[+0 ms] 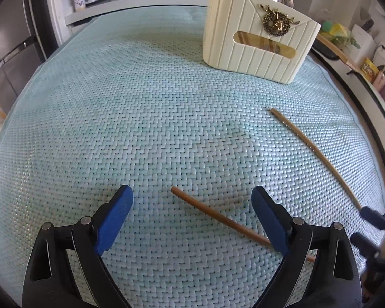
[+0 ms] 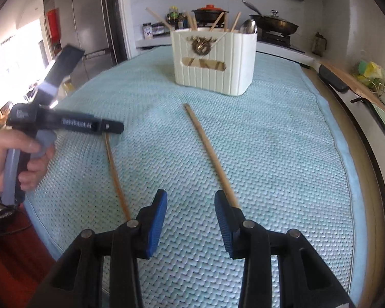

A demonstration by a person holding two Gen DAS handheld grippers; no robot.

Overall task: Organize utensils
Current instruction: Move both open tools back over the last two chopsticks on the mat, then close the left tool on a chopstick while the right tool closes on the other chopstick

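Two wooden chopsticks lie on the woven teal mat (image 1: 141, 118). The near chopstick (image 1: 218, 215) lies between the open fingers of my left gripper (image 1: 192, 205), which hovers low over it. The far chopstick (image 1: 315, 154) runs toward my right gripper (image 1: 372, 218). In the right wrist view my right gripper (image 2: 191, 205) is open, with that chopstick (image 2: 208, 151) passing by its right finger; the other chopstick (image 2: 115, 177) lies left, under the left gripper's body (image 2: 64, 125). A cream utensil holder (image 1: 256, 41), also seen in the right wrist view (image 2: 213, 61), stands at the mat's far end with chopsticks and a spoon in it.
A stove with a pan (image 2: 274, 24) and a pot (image 2: 209, 12) stands behind the holder. Jars (image 1: 79, 0) sit on the back ledge. A fridge (image 1: 10, 51) is at the left. Clutter (image 2: 369, 74) lines the right counter.
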